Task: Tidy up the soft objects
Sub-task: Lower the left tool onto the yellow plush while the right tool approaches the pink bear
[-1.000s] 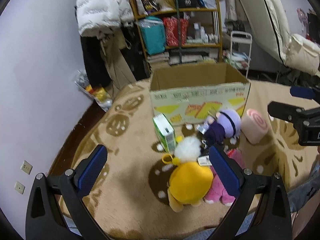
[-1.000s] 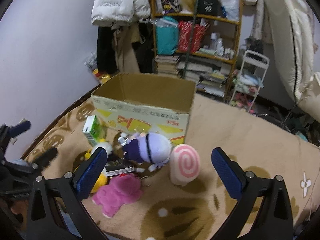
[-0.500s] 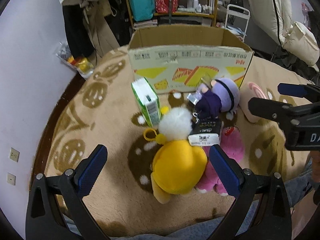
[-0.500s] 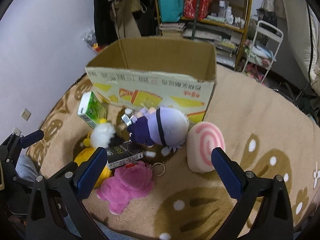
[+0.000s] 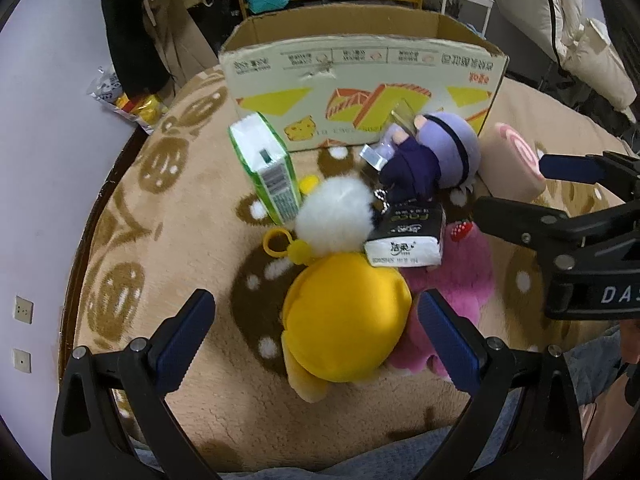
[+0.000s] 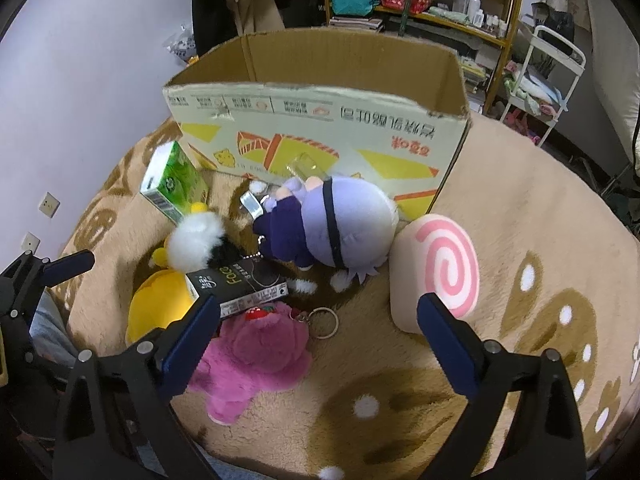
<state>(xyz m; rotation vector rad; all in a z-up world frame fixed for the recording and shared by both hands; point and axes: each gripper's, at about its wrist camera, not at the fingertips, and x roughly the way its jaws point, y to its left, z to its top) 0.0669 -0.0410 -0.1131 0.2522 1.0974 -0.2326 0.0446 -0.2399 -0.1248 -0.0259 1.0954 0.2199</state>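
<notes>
Left wrist view showed the left claw [image 5: 312, 332] dropped lower and closer over the pile than a second before, its jaws spread wide and empty, straddling the yellow plush [image 5: 346, 316] that lay on the carpet [image 5: 180, 240] in front of the cardboard box [image 5: 360, 80]. The right claw [image 6: 318, 330] had likewise come down and forward, also wide and holding nothing, with the pink plush [image 6: 256, 354] just under its left finger and the swirl cushion [image 6: 440, 276] by its right one. Nothing in the pile had yet been lifted: the purple doll [image 6: 336, 228] leaned against the box front, the black tissue pack [image 5: 406, 236] rested across the yellow and pink toys, and the green carton [image 5: 266, 172] stood near the box's left corner (neither looks like a toy, so perhaps not for sorting). The box appeared empty as far as its interior showed. The approach suggested a first pick was imminent, probably the yellow plush.
</notes>
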